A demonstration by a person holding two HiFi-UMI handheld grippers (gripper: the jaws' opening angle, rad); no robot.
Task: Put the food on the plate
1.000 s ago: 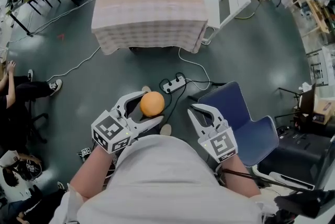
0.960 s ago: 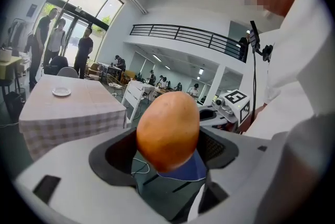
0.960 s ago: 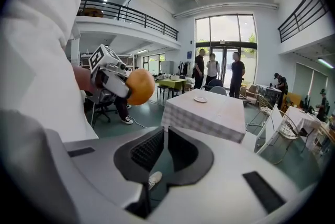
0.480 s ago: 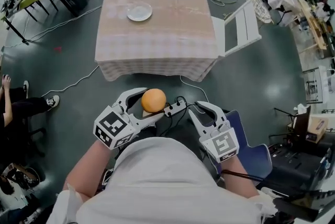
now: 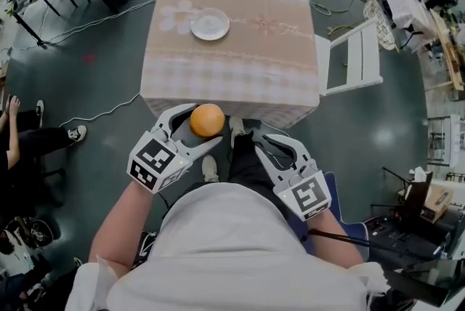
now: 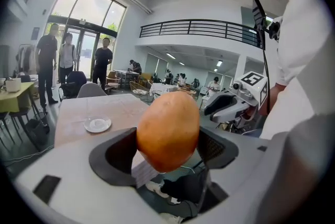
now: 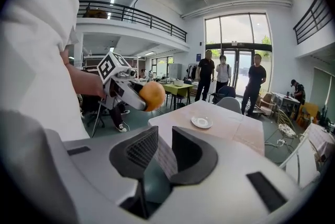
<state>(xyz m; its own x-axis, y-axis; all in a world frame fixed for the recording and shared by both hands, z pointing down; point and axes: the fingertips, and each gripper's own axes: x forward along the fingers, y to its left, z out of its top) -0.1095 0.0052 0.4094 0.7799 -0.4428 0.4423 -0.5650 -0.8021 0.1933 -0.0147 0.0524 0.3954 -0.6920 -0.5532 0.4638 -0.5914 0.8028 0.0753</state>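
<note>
Operator: person in a white shirt [image 5: 218, 244], standing at the near side of the table with a gripper in each hand.
Left gripper [image 5: 205, 126]: jaws closed on the round, smooth, orange-coloured food item [image 5: 207, 120]. It sits between the pads, with much of it bulging above them.
Right gripper [image 5: 260, 146]: jaws a narrow gap apart with nothing between them, held low beside the left gripper.
Food position: in the air at the near edge of the table, not yet over the top and well apart from the plate.
Table: square table under a pale pink checked cloth [image 5: 247, 62].
Plate: small, round, white, shallow plate [image 5: 210, 25], empty, on the far left part of the tabletop.
Surroundings: white folding chair [image 5: 352, 59] at the table's right side.
Stage, as judged: carry under way; reach and release not yet done.
Risk, slip: the round, smooth surface may slide out of the pads if the grip slackens during the reach.
Risk, roll: if released off-centre or from height, the food could roll off the shallow plate.
Risk, knock: a low approach could push the light plate across the cloth.
</note>
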